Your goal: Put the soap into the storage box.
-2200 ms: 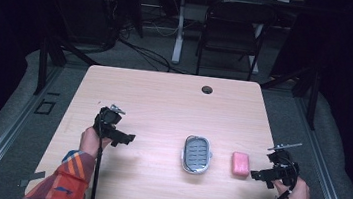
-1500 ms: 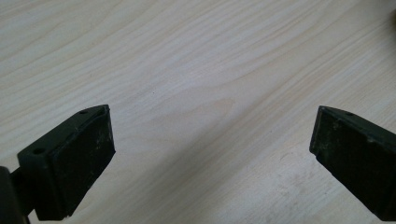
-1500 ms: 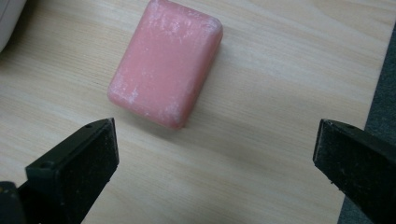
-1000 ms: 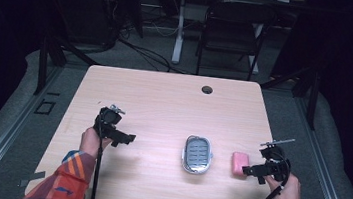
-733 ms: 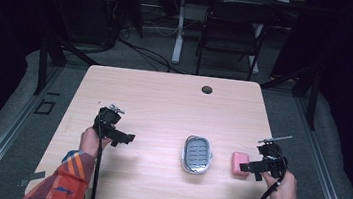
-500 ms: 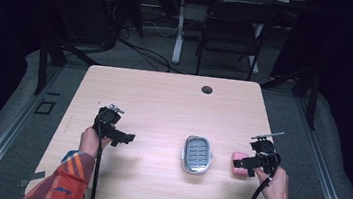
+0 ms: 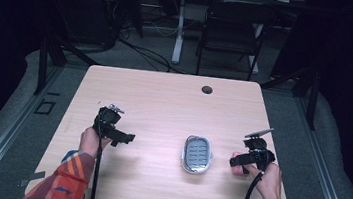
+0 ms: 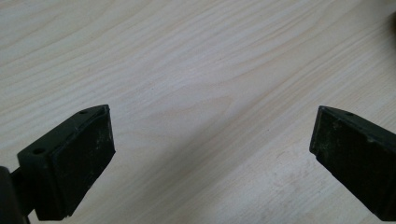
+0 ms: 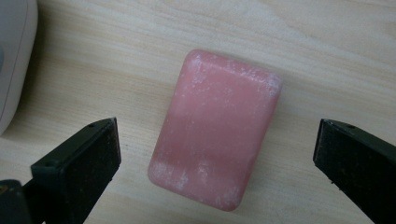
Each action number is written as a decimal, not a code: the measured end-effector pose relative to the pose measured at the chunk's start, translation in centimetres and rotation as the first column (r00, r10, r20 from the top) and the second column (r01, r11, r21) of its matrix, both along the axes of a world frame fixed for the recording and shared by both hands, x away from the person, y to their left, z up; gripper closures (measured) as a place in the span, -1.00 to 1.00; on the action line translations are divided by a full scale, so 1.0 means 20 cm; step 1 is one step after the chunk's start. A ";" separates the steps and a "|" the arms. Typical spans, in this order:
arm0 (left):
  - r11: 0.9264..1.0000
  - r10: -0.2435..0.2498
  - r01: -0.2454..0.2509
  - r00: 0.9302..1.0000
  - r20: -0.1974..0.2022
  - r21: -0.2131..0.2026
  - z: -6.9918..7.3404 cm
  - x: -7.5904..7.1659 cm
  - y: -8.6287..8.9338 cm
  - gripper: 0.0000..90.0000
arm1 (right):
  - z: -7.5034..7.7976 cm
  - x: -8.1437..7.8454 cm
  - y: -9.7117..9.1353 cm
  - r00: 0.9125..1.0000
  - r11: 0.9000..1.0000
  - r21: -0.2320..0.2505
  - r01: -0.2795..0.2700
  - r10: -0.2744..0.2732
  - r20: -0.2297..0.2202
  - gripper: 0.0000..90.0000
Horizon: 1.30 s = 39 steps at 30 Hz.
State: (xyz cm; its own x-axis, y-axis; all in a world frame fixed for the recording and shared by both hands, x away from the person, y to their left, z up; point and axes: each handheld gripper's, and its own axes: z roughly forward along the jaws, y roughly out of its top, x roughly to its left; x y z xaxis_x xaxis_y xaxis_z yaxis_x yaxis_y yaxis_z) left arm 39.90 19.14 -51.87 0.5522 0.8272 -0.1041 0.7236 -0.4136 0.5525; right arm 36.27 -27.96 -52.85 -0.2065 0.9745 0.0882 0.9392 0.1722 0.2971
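A pink bar of soap (image 9: 215,128) lies flat on the light wooden table (image 7: 164,98). My right gripper (image 9: 217,151) hovers over it, open, one jaw on each side and not touching it. In the high view the right gripper (image 7: 235,162) covers most of the soap, of which a pink sliver (image 7: 238,170) shows beside the hand. A grey oval soap dish (image 7: 197,154) with a ribbed insert sits just left of it; its pale rim (image 9: 14,60) shows in the right gripper view. My left gripper (image 7: 129,138) rests open near the table's left side, with bare wood between its jaws (image 8: 212,140).
A small dark cable hole (image 7: 207,89) sits near the table's far edge. Behind the table stand a folding chair (image 7: 232,30) and loose cables on the floor. The table's front edge is close to both forearms.
My right gripper has moved left from the table's right edge until its open jaws straddle the pink soap. The left gripper has stayed in place.
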 end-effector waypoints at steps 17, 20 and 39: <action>1.000 -0.008 0.008 1.000 -0.018 -0.005 -0.01 0.01 0.00 -1.00 | -0.04 0.07 0.03 0.997 0.999 -0.043 0.015 -0.018 -0.074 -0.84; 1.000 -0.008 0.008 1.000 -0.015 -0.004 -0.01 0.00 0.00 -1.00 | -0.05 0.08 0.03 0.995 0.999 -0.050 0.017 -0.022 -0.092 -0.73; 1.000 -0.012 0.012 1.000 -0.023 -0.008 -0.01 0.01 0.00 -1.00 | -0.07 0.11 0.04 0.990 0.998 -0.060 -0.007 -0.001 -0.140 -0.38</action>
State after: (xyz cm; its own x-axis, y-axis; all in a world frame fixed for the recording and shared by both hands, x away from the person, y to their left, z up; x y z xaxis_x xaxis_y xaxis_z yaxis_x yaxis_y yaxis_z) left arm 40.03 19.15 -52.04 0.5598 0.8194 -0.1233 0.7310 -0.4183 0.5391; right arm 38.43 -27.13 -54.26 -0.1990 0.9783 0.0579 0.9703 0.1884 0.1516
